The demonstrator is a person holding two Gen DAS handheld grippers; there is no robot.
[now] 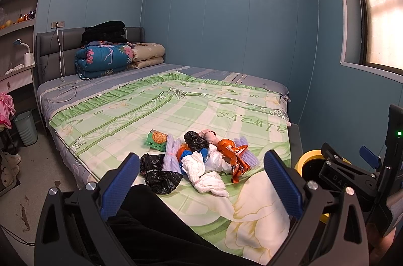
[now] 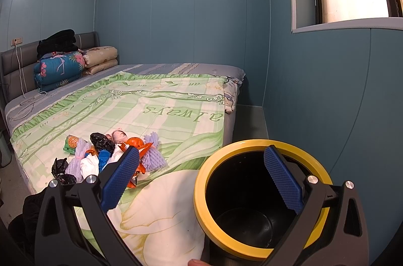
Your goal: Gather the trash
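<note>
A heap of crumpled plastic bags, wrappers and purple foam netting [image 1: 199, 160] is seen on the green floral bedsheet [image 1: 156, 112], directly ahead of the left tool [image 1: 201, 180], which is spread and empty. The right tool [image 2: 201, 180], also spread, is held over the yellow-rimmed black bin [image 2: 262, 205], right of the heap; the left is judged nearer.

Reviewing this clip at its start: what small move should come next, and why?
Probably the left gripper eases forward and down onto the white crumpled tissue, the nearest of the trash pile. Both grippers are open and hold nothing, and the yellow-rimmed bin looks empty beside the bed, below the right gripper.
</note>
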